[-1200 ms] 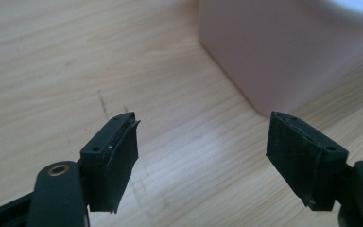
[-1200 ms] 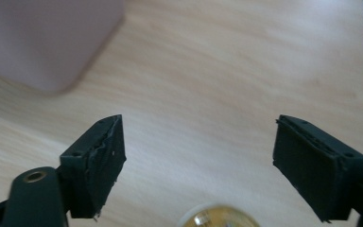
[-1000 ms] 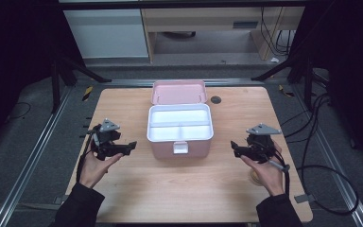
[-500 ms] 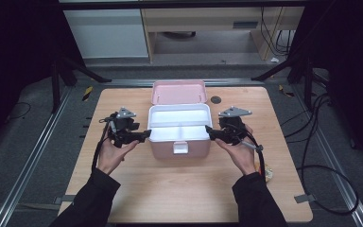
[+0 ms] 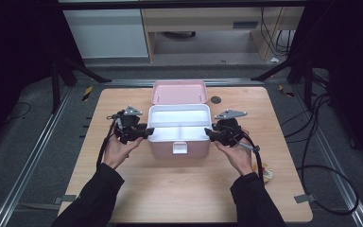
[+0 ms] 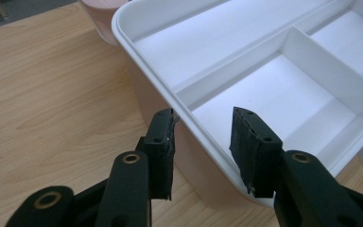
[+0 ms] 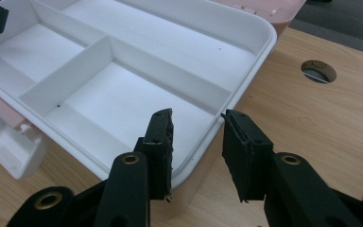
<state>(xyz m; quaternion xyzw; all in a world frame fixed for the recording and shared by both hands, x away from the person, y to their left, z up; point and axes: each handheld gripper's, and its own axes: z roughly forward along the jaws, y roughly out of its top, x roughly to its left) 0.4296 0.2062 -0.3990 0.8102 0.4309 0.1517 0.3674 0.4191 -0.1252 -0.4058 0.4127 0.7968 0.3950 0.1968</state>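
Wooden desk (image 5: 170,189) carried a pink storage box (image 5: 179,149) at centre, toward the far half. Its pink lid (image 5: 178,91) lay hinged open behind it, reaching the far edge of the desk. A white divided tray (image 5: 179,124) sat in the top of the box, with one long compartment at the back and smaller ones in front; all looked bare. A white latch (image 5: 180,148) hung on the near face of the box. A round cable hole (image 5: 215,100) was cut in the desk just right of the lid.

Left gripper (image 5: 146,132) was at the box's left end, held in the person's left hand (image 5: 118,150). In the left gripper view its jaws were parted and straddled the tray rim (image 6: 189,113), one jaw outside against the pink wall, the other over the near compartment. Neither pad was clearly pressing on the rim.

Right gripper (image 5: 210,134) was at the box's right end, held in the right hand (image 5: 235,153). In the right gripper view its jaws were likewise apart across the rim (image 7: 217,137), one inside the tray, one outside over the desk.

A small yellowish object (image 5: 266,173) lay on the desk by the right wrist; too blurred to identify.
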